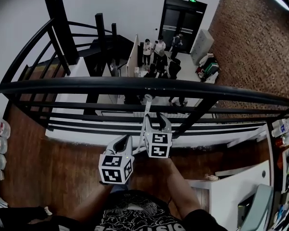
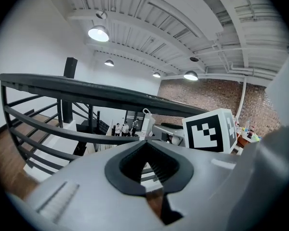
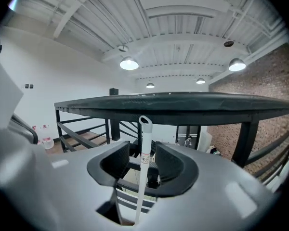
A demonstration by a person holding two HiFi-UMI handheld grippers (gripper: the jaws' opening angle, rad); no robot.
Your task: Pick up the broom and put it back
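The broom shows only as a thin white handle [image 1: 147,107] with a loop at its top, standing upright just in front of the black railing. In the right gripper view the handle [image 3: 144,138] runs between the jaws of my right gripper [image 3: 142,150], with a gap on either side of it; the jaws are open. The broom's head is hidden. My left gripper [image 1: 124,139] hangs lower and to the left of my right gripper [image 1: 157,121]. Its tips meet with nothing between them [image 2: 145,143]; the handle [image 2: 145,121] shows beyond them.
A black metal railing [image 1: 135,86] crosses right in front of both grippers, with a drop to a lower floor where several people [image 1: 159,52] stand. A black staircase [image 1: 86,42] descends at the left. Bottles [image 1: 2,129] line the left wall; a white desk [image 1: 236,186] stands at the right.
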